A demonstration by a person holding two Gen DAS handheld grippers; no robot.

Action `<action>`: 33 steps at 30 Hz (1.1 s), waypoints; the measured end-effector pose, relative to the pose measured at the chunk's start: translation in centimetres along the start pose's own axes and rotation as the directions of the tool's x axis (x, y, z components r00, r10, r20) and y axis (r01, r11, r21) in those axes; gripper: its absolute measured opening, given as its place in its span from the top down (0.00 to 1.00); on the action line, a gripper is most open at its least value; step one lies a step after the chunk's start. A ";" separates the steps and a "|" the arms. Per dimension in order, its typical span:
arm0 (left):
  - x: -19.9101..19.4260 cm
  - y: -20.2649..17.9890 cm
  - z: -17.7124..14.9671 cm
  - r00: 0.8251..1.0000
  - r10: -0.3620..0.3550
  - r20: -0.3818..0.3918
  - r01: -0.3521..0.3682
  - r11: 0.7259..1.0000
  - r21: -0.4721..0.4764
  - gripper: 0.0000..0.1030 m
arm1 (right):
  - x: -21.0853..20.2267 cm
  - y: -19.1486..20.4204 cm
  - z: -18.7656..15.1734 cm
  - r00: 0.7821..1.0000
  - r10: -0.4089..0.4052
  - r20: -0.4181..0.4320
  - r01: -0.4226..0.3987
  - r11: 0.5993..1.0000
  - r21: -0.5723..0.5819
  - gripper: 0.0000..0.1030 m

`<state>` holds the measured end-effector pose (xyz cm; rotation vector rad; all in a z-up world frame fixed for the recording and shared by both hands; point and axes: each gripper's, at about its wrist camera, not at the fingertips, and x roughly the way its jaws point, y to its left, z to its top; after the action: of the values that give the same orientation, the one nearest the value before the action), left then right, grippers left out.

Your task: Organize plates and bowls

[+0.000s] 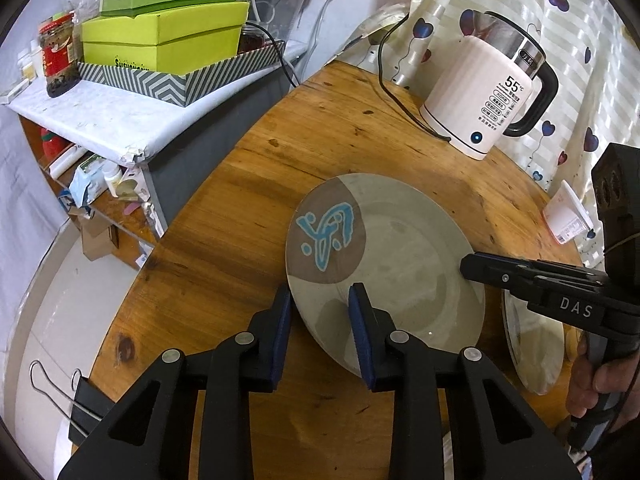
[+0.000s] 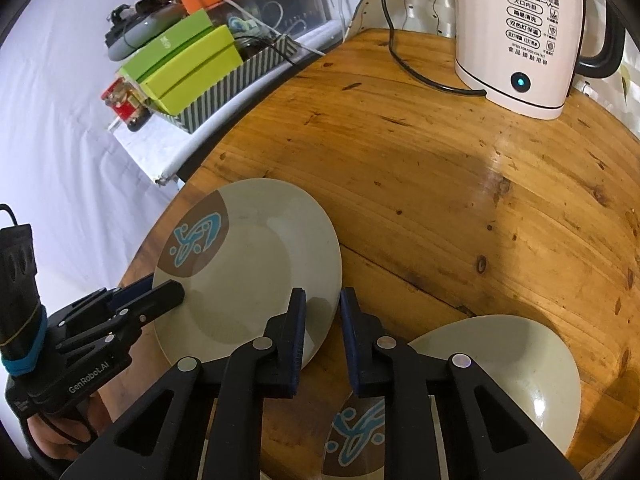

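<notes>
A beige plate (image 1: pixel 400 264) with a brown patch and blue motif lies on the round wooden table (image 1: pixel 248 184). My left gripper (image 1: pixel 320 300) is open, its jaws straddling the plate's near-left rim; it also shows in the right wrist view (image 2: pixel 168 290). My right gripper (image 2: pixel 322 300) is open, its jaws straddling the same plate's (image 2: pixel 248 264) opposite rim; it shows in the left wrist view (image 1: pixel 470 266). A second plate (image 2: pixel 500 384) with the same motif lies under my right gripper, also in the left wrist view (image 1: pixel 532 344).
A white electric kettle (image 1: pixel 484 96) with a black cord stands at the table's far side. A shelf (image 1: pixel 92 116) with green boxes (image 1: pixel 160 36) and a jar stands left of the table. A binder clip (image 1: pixel 80 400) grips the table's near-left edge. A small white cup (image 1: pixel 568 216) sits at the right.
</notes>
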<state>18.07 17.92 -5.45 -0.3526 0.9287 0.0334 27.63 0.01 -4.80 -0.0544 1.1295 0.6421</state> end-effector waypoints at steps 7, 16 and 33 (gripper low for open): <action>-0.7 -0.1 0.0 1.000 0.010 0.007 -0.010 1.000 0.003 0.71 | -0.4 0.2 0.0 1.000 0.005 0.003 -0.005 1.000 0.001 0.84; -2.9 -0.4 -0.5 1.000 0.016 0.025 -0.016 1.000 0.004 0.71 | -2.1 1.4 -0.5 1.000 0.009 0.021 -0.009 1.000 -0.005 0.84; -7.9 -3.1 -4.7 0.999 -0.012 0.036 0.011 0.999 0.046 0.71 | -7.5 2.4 -6.3 0.999 0.004 0.049 -0.006 0.999 0.035 0.84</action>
<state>10.18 14.44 -0.91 -0.3135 0.8906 0.0078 19.21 -3.65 -0.54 -0.0062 1.0935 0.6247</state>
